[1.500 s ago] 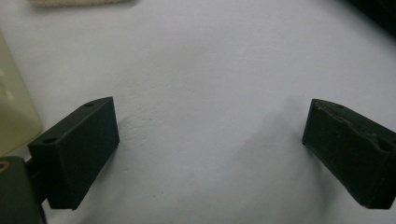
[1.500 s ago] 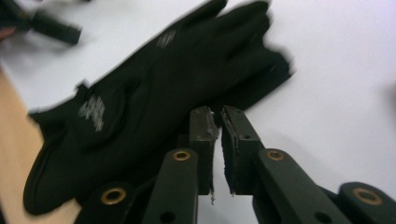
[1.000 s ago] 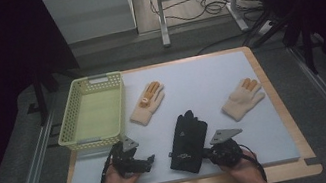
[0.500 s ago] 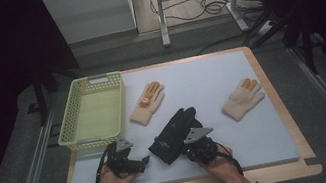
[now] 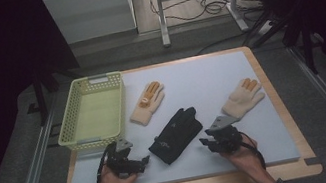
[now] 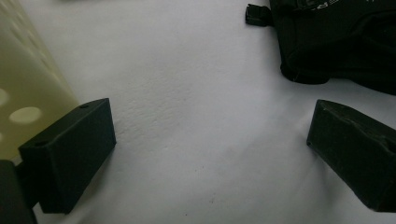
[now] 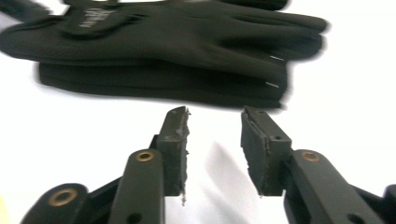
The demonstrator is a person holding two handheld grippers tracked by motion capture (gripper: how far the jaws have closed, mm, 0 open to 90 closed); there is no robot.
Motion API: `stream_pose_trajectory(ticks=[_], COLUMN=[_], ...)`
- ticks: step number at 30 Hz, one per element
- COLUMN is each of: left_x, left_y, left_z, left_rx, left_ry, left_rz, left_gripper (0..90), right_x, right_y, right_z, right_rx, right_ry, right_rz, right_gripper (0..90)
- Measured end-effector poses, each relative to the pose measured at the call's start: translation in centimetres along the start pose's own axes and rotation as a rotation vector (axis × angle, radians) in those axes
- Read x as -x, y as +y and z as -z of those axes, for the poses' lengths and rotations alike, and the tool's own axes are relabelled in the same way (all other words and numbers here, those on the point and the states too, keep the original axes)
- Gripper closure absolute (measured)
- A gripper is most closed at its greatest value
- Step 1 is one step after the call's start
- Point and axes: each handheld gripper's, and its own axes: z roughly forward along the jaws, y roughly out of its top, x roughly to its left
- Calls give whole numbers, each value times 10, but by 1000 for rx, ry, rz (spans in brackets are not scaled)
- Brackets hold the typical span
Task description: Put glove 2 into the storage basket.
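Black gloves point(image 5: 176, 135) lie centre frame, soft and floppy, so pinch the cuff edge. Left gripper point(image 6: 210, 149) jaws spread wide; right gripper point(image 7: 215, 140) jaws slightly parted, empty.

Black glove point(image 5: 175, 134) sits dead centre, blocking the lane between both grippers. Basket point(image 5: 91, 113) walls off ten o'clock. Open surface point(image 5: 199, 77) at twelve, between the two tan gloves.
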Motion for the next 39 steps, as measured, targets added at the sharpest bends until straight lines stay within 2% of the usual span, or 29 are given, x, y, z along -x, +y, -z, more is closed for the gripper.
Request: stream_pose_trajectory(ticks=[1, 3, 5, 9, 12, 16, 18, 27, 30, 32, 35, 36, 39], left_x=[0, 0, 0, 0, 0, -1, -1, -1, -2, -2, 0, 4, 9], left_y=[0, 0, 0, 0, 0, 0, 0, 0, 2, 4, 9, 14, 21], left_z=[0, 0, 0, 0, 0, 0, 0, 1, 6, 11, 18, 20, 20], left_rx=[0, 0, -2, -3, -3, -3, -3, -5, -15, -4, 11, 15, 9], left_ry=[0, 0, -1, -4, -5, -7, -7, -9, -11, -13, -47, -72, -94], left_rz=[0, 0, 0, 3, 4, 6, 6, 4, 6, 9, 13, 2, -17], left_gripper=[15, 14, 14, 11, 11, 13, 13, 31, 51, 50, 42, 38, 31], right_x=[0, 15, 20, 39, 50, 59, 62, 61, 61, 61, 61, 61, 61], right_y=[0, -8, -11, -25, -33, -43, -45, -46, -46, -46, -46, -46, -46], right_z=[0, 8, 10, 17, 21, 21, 21, 20, 20, 20, 20, 20, 20], right_rx=[0, -7, -7, -11, -5, -14, -15, -18, -18, -18, -18, -18, -18], right_ry=[0, -31, -39, -77, -86, -108, -98, -107, -107, -107, -107, -107, -108], right_rz=[0, -19, -34, -69, -90, -92, -109, -97, -97, -97, -97, -97, -96], right_gripper=[547, 470, 444, 350, 293, 235, 207, 196, 196, 196, 196, 196, 196])
